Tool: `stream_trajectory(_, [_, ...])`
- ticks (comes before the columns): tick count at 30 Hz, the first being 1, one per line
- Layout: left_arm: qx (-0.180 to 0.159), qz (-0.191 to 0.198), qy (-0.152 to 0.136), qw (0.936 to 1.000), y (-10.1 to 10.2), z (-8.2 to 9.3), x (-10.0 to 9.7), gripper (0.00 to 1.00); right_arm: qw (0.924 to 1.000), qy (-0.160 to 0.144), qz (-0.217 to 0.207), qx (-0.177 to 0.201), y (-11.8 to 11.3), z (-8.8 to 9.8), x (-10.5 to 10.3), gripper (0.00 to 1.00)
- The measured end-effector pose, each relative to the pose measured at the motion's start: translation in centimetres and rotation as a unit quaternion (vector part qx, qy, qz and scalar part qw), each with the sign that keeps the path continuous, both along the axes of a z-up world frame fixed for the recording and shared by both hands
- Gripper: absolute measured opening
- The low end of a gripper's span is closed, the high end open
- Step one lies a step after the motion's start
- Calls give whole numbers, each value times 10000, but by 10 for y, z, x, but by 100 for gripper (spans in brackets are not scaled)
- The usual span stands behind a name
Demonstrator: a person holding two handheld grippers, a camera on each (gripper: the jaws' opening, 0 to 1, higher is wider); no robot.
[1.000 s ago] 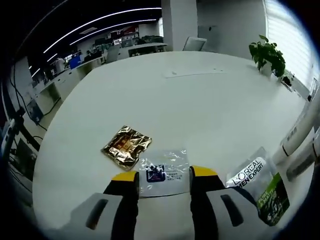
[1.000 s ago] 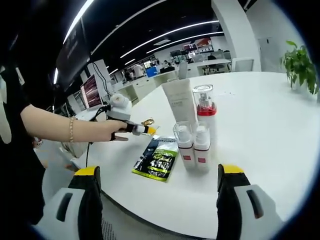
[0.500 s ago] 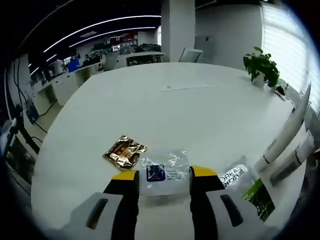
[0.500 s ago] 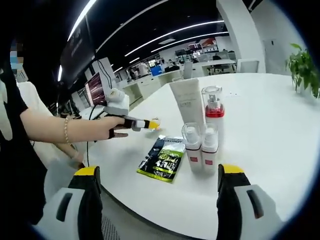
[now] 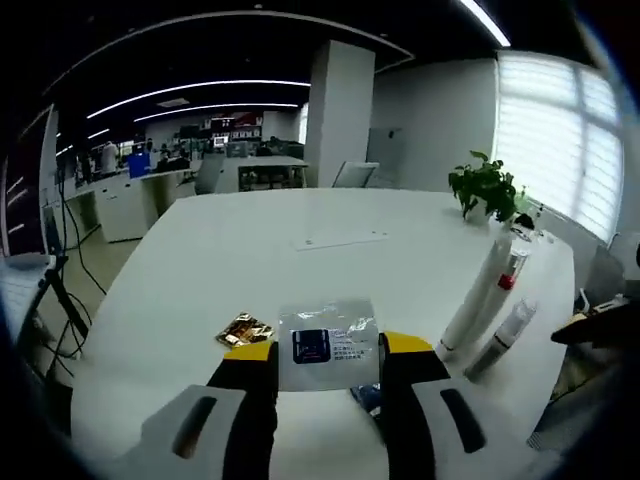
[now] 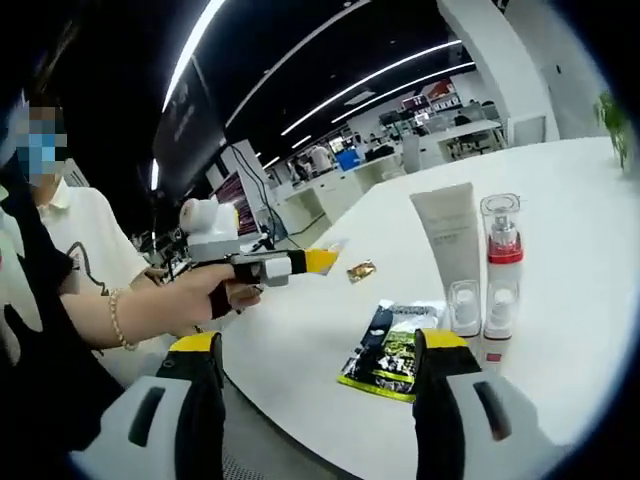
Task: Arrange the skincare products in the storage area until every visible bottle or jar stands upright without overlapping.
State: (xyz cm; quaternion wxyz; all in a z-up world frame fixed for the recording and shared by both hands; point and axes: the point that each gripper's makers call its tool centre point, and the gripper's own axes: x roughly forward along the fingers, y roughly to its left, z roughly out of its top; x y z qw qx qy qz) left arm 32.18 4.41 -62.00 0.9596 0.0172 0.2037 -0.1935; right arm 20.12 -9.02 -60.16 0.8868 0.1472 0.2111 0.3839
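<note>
My left gripper (image 5: 325,350) is shut on a clear sachet (image 5: 327,342) with a blue label, held up above the white table (image 5: 300,260). In the right gripper view a hand holds that left gripper (image 6: 320,261) in the air, the clear sachet (image 6: 333,246) at its tip. A white tube (image 6: 448,245), a red-collared pump bottle (image 6: 501,240) and two small clear bottles (image 6: 464,308) stand upright together. A green-black sachet (image 6: 393,352) lies flat in front of them. A gold sachet (image 5: 243,330) lies on the table. My right gripper (image 6: 320,345) is open and holds nothing.
A potted plant (image 5: 487,185) stands at the far table edge. The tube (image 5: 480,290) and bottles (image 5: 503,335) stand right of my left gripper. A person (image 6: 60,290) stands at the left by the table's near edge. Desks and monitors fill the background.
My left gripper has risen off the table with the clear sachet in it. The right gripper view has pulled back and its jaws stand slightly closer, still open.
</note>
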Motion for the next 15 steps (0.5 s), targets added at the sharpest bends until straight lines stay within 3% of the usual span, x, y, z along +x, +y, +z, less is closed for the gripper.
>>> stream_trajectory(12, [310, -931, -597, 9934, -35, 36, -42, 36, 9987, -144, 366, 319, 19, 37, 25, 55])
stream_trajectory(15, [290, -1039, -670, 9919, -37, 45, -50, 37, 9972, -301, 216, 642, 22, 53, 34, 48])
